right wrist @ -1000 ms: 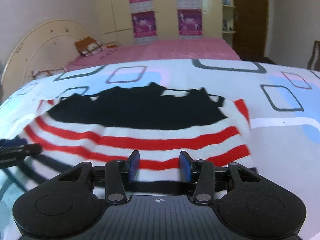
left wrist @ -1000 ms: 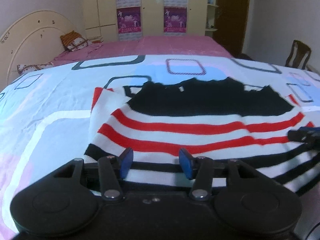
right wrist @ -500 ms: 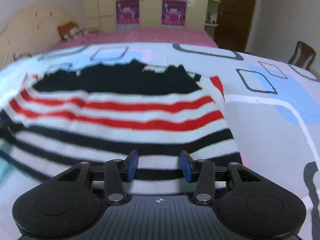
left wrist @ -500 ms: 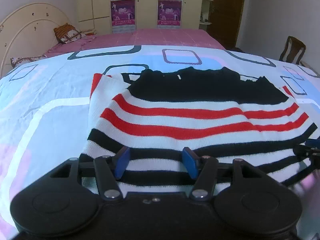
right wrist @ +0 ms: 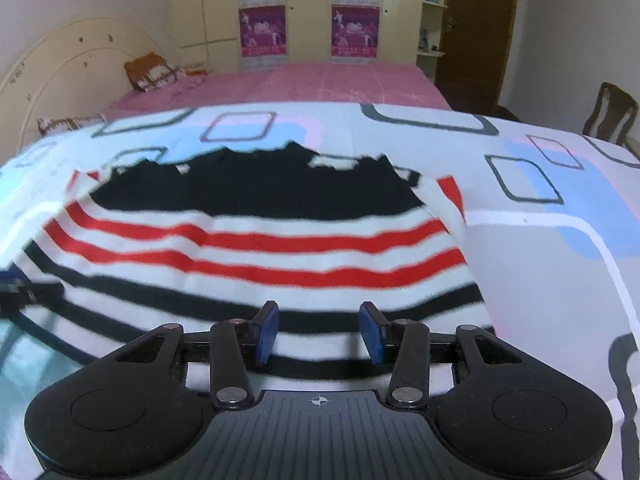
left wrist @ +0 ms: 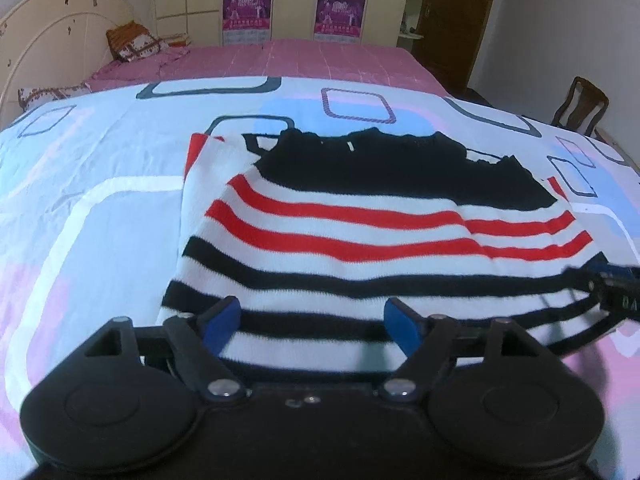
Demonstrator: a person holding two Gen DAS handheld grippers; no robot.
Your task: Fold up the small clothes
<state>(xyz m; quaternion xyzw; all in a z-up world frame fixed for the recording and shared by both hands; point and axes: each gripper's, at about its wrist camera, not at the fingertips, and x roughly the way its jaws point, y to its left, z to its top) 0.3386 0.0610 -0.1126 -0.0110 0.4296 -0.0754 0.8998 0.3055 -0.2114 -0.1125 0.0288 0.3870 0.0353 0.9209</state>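
Observation:
A small knit sweater point(left wrist: 360, 232) with a black top and red, white and black stripes lies flat on the bed, hem nearest me; it also shows in the right wrist view point(right wrist: 256, 236). My left gripper point(left wrist: 312, 324) is open and empty over the hem's left part. My right gripper point(right wrist: 318, 330) is open and empty over the hem's right part. The right gripper's tip shows at the right edge of the left wrist view point(left wrist: 616, 288). The left gripper's tip shows at the left edge of the right wrist view point(right wrist: 24, 288).
The sweater lies on a white sheet point(left wrist: 100, 184) with blue, pink and grey squares. Behind it is a pink bedspread point(left wrist: 280, 60), pillows point(left wrist: 136, 40), a curved headboard point(left wrist: 48, 40), wardrobes and a wooden chair point(left wrist: 584, 104) at the right.
Both grippers have drawn back toward the hem and lower stripes of the sweater. The left jaws have opened wider. The sweater lies flatter than a second ago.

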